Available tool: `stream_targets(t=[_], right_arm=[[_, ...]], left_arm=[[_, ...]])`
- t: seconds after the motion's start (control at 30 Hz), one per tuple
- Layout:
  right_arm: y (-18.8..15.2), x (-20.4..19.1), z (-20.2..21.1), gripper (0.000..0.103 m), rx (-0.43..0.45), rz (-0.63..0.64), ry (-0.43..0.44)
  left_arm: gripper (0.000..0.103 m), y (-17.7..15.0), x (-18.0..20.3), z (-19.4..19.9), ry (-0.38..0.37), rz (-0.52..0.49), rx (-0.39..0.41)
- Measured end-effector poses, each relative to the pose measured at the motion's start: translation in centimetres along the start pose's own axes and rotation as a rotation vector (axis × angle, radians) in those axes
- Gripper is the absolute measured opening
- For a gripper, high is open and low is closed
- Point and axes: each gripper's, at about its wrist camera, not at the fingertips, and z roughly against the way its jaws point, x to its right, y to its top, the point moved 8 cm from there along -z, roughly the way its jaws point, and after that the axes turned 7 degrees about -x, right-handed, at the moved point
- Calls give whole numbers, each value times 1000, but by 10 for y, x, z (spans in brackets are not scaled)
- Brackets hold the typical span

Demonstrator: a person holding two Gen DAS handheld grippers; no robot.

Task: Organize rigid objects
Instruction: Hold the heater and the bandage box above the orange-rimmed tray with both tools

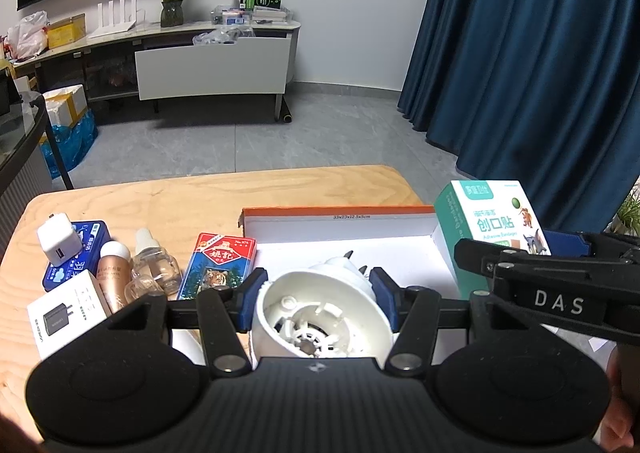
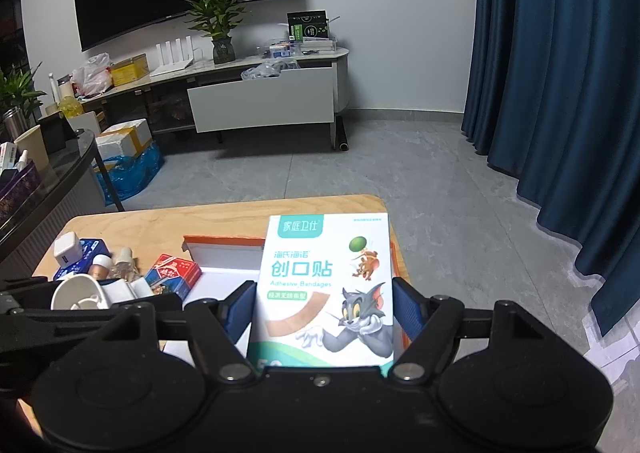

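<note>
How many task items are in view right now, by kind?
Cardboard boxes: 3 (white-and-teal adhesive bandage box, red-and-blue playing card box, white charger box)
Bottles: 2 (clear glass dropper bottle, rose-gold bottle with white cap)
Blue tin: 1
White USB charger cube: 1
White plastic cup-shaped part: 1
Total: 8

Both wrist cameras sit close behind own tongs, angled down over worktop (image 1: 160, 197), facing TV wall; shared: orange-rimmed box (image 2: 224, 243), clutter at left.
</note>
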Motion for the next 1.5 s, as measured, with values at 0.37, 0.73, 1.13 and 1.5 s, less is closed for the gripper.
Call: stream_targets(t=[0.37,0.73,1.13,1.5], right_arm=[[1,2,-2,86,-11,-2,-3],[1,-1,-4,86,-17,14,4],[0,-2,-5,86,-28,14,8],[1,-2,-8,86,-28,21,6]], left_arm=[[57,-2,0,0,3,3,-1],[57,-4,2,0,4,2,1],[57,-4,0,-1,4,13,-3],[57,-5,0,1,3,15,-1]])
